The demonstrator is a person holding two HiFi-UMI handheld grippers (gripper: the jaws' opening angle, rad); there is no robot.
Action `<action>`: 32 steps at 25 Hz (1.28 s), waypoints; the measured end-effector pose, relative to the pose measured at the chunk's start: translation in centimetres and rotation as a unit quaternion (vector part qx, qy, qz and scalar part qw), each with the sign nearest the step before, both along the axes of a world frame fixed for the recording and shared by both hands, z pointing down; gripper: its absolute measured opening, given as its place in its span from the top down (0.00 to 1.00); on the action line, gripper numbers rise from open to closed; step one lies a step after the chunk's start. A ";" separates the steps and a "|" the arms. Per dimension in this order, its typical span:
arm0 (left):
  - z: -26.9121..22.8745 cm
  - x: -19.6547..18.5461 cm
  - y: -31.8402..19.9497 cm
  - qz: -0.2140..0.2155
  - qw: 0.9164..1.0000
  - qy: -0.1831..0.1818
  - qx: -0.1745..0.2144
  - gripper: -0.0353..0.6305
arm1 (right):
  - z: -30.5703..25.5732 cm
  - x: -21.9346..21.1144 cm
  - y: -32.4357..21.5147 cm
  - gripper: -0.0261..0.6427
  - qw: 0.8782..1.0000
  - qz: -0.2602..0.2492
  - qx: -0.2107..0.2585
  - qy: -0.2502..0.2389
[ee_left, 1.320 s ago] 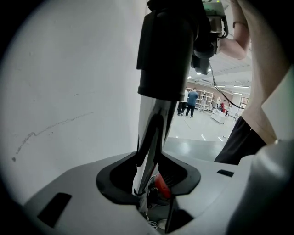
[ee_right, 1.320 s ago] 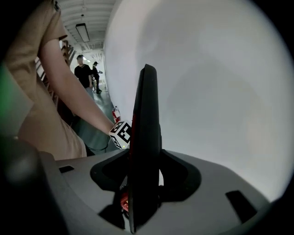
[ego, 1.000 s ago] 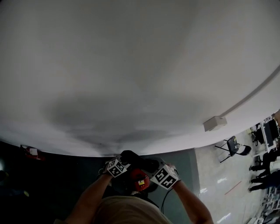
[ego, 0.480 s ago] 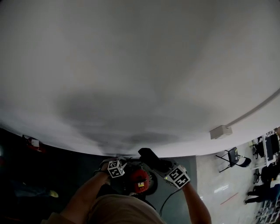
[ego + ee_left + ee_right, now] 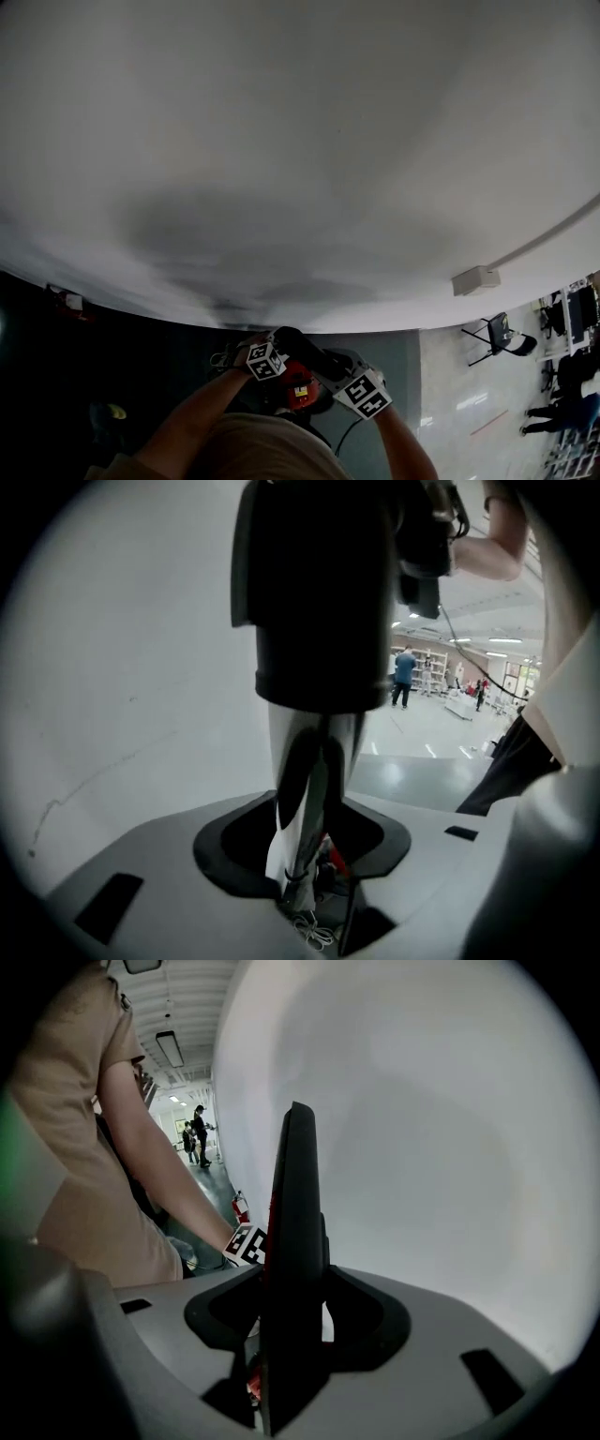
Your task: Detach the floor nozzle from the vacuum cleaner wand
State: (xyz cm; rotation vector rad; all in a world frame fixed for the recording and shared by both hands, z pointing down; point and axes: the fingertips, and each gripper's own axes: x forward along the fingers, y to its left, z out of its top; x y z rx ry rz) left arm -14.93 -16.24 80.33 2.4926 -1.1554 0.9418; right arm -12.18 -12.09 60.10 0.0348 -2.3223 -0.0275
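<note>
Fingers of the left gripper (image 5: 305,860) have just been opening and are seen standing apart. The shiny wand (image 5: 314,752) lies between them, but no press on it can be made out. From that gap the wand is seen to rise upright in the left gripper view into a broad black collar (image 5: 319,602) just above. The joint is therefore judged to lie along the wand's long axis, just beyond the left fingers. The right gripper (image 5: 295,1335) is clamped on a narrow black part edged with red, taken to be the floor nozzle (image 5: 295,1213), which stands upright between its fingers and fills the gap. In the head view this black piece is seen slanting from the left gripper down to the right one, above the red vacuum body (image 5: 300,392), all held close before a white wall (image 5: 281,141). The right hand is judged nearer the nozzle, the left nearer the wand. A pull apart along that shared axis is thought to be called for, once the left fingers are closed on the wand. No container is shown in any view.
</note>
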 end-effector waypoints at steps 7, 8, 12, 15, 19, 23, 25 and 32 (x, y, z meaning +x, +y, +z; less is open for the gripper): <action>0.1 1.3 -0.1 0.003 0.999 0.030 0.010 0.71 | -0.2 1.5 0.7 0.65 0.998 0.026 0.047 0.013; 0.2 1.3 -0.1 0.002 0.999 0.036 0.008 0.71 | -0.2 1.6 1.0 0.65 0.997 0.034 0.061 0.012; 0.2 1.4 0.0 0.013 0.999 0.029 0.006 0.71 | -0.5 1.7 1.1 0.65 0.997 0.037 0.066 0.012; -0.2 1.8 0.5 0.035 0.999 0.017 0.007 0.72 | -0.5 2.4 0.1 0.65 1.000 0.009 0.002 0.011; 0.2 1.4 0.0 0.034 0.999 0.017 -0.005 0.71 | -1.2 1.9 0.4 0.66 0.997 0.000 0.074 0.036; 1.0 -0.2 -0.4 0.030 0.999 0.007 -0.008 0.72 | -1.4 1.0 1.2 0.70 0.993 0.023 0.114 0.017; 0.9 -0.3 -0.5 0.037 0.999 -0.003 -0.013 0.72 | -1.4 0.8 0.9 0.70 0.993 0.000 0.115 0.021; 0.3 -0.6 -0.1 0.038 0.998 -0.019 -0.038 0.72 | -0.4 -1.8 1.0 0.62 0.991 -0.052 0.120 0.042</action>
